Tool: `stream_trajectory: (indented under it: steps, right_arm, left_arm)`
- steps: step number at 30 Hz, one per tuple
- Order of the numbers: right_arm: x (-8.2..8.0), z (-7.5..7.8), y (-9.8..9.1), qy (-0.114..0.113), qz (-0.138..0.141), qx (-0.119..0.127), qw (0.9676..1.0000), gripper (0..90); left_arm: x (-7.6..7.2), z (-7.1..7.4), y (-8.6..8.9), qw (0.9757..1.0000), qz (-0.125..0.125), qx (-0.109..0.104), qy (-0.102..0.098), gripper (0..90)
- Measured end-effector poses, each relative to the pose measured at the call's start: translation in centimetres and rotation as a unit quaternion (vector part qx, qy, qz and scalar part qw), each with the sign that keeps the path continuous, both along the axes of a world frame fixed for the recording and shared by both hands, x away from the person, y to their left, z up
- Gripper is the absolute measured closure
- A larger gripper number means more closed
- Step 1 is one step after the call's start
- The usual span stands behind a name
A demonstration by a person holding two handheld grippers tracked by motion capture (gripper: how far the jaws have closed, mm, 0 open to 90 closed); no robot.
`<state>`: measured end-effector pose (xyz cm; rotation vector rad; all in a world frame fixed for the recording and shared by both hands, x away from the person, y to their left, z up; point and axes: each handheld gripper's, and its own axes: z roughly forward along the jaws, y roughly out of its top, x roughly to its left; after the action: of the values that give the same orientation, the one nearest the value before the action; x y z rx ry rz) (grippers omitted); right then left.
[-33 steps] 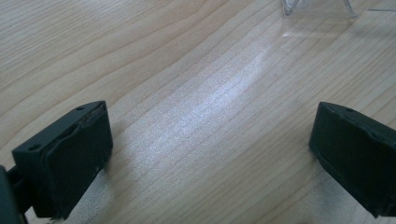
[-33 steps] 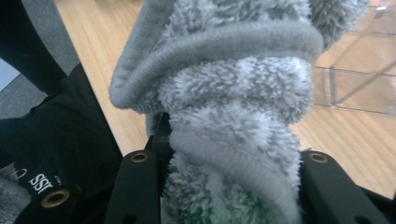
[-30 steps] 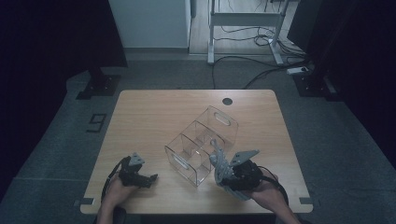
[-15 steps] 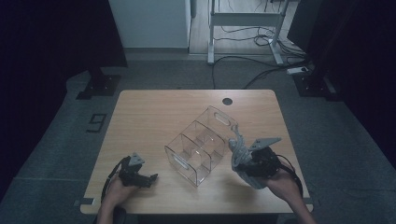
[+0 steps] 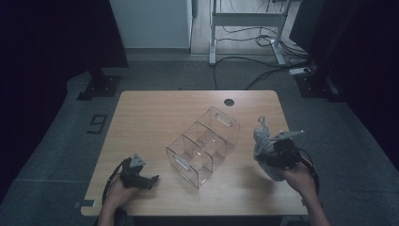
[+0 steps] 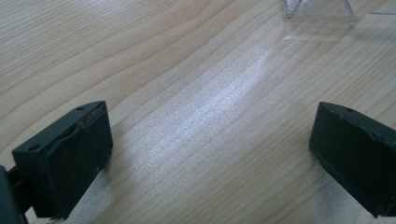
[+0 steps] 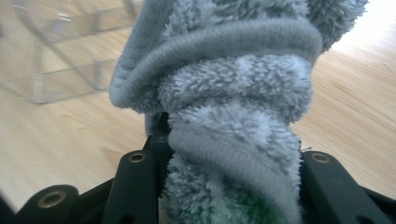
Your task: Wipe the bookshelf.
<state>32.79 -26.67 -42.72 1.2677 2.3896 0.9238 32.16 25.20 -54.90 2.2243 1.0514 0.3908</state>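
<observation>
A grey towel (image 5: 262, 141) is being gripped by the right gripper (image 5: 277, 153) beside the clear organizer (image 5: 203, 146); the left gripper (image 5: 139, 176) is being rested on the table (image 5: 155, 113).

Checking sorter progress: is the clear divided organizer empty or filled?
Empty: the clear organizer shows bare compartments; the grey towel is clamped in the right gripper, beside it.

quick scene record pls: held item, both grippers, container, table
held item: grey fluffy towel, rolled into a bundle, clamped between the right gripper's jaws
right gripper: shut on the towel, at the table's right side, beside the organizer and apart from it
left gripper: jaws wide apart, nothing between them, low over the bare wood near the front left edge
container: clear plastic organizer with divided compartments and handle cutouts, set diagonally mid-table; compartments look empty
table: light wood, round cable hole at the far edge
</observation>
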Motion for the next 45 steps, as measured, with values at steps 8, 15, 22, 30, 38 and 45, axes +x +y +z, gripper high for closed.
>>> stream_trajectory:
  steps: [8,15,22,30,38,45]
  right_arm:
    - [1.2,-2.9,-1.7,0.012,-0.047,0.002,0.9988,55.0]
    - [1.8,-6.0,-1.8,0.028,-0.06,-0.005,0.9978,53.1]
    - [2.2,-8.2,-1.9,0.039,-0.058,-0.028,0.9972,52.1]
    - [2.5,-9.7,-2.4,0.045,-0.051,-0.033,0.9971,43.4]
    - [2.5,-9.6,-2.7,0.04,-0.045,-0.02,0.998,23.2]
    - [2.1,-7.8,-3.1,0.003,-0.04,0.001,0.9992,13.8]
  left_arm:
    - [0.1,0.0,0.0,1.0,0.001,0.001,0.001,0.0]
    - [0.1,0.0,-0.1,1.0,0.004,0.001,0.001,0.0]
    - [0.1,0.0,-0.1,1.0,0.005,0.001,0.001,0.0]
    - [0.1,0.0,-0.1,1.0,0.005,0.0,0.0,0.0]
    - [0.2,0.0,-0.1,1.0,0.004,0.0,0.001,0.0]
    - [0.2,0.4,-0.2,0.9998,0.002,0.012,0.017,0.0]
